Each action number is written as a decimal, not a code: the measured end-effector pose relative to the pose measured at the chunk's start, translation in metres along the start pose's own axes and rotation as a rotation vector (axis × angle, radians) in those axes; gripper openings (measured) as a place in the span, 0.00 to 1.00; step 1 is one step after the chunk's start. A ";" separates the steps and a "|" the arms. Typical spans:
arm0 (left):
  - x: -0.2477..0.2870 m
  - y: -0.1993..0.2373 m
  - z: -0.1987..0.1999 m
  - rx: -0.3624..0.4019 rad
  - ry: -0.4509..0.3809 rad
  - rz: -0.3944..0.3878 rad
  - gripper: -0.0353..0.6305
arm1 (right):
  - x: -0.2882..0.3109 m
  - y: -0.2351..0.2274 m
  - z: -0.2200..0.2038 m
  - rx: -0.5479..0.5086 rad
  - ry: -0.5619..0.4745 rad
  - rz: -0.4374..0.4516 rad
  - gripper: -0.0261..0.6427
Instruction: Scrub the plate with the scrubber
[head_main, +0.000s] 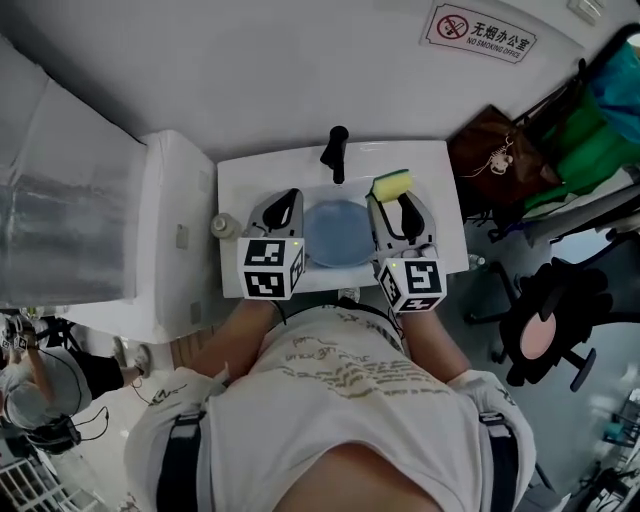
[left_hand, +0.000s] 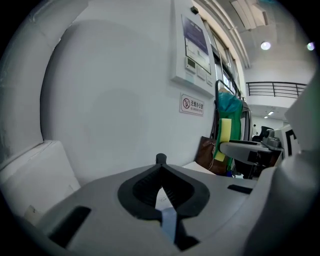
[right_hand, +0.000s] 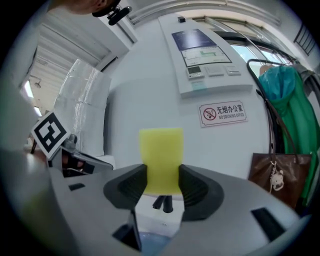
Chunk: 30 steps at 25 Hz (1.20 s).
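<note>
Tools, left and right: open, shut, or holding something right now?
Left tool: closed, nothing between its jaws.
Right tool: closed on the yellow scrubber.

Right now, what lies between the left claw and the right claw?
The blue plate, lying in the sink; the head view shows it.

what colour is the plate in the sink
Light blue; the round plate shows best in the head view.

Plate (head_main: 338, 232): pale blue
Scrubber (head_main: 392, 185): bright yellow
Sink (head_main: 445, 205): white
Faucet (head_main: 335, 152): black
Wall sign (head_main: 480, 35): white, red border
</note>
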<state>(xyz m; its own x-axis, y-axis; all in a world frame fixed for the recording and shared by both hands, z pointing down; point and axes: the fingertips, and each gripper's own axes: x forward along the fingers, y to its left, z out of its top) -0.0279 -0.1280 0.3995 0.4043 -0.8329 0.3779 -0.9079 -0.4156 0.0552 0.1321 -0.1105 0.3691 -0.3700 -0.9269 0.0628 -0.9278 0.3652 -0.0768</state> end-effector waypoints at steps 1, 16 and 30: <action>0.004 0.000 -0.002 -0.003 0.009 0.012 0.09 | 0.004 -0.007 -0.001 -0.008 0.003 0.008 0.34; 0.040 0.020 -0.043 -0.014 0.157 0.076 0.09 | 0.036 -0.041 -0.033 0.020 0.097 0.052 0.34; 0.077 0.033 -0.132 -0.062 0.389 -0.047 0.09 | 0.032 -0.036 -0.114 0.008 0.274 0.002 0.34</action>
<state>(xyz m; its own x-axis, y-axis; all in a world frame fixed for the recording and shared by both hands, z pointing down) -0.0418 -0.1577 0.5522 0.3844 -0.6080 0.6946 -0.8991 -0.4172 0.1324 0.1479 -0.1435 0.4871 -0.3722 -0.8677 0.3295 -0.9270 0.3654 -0.0848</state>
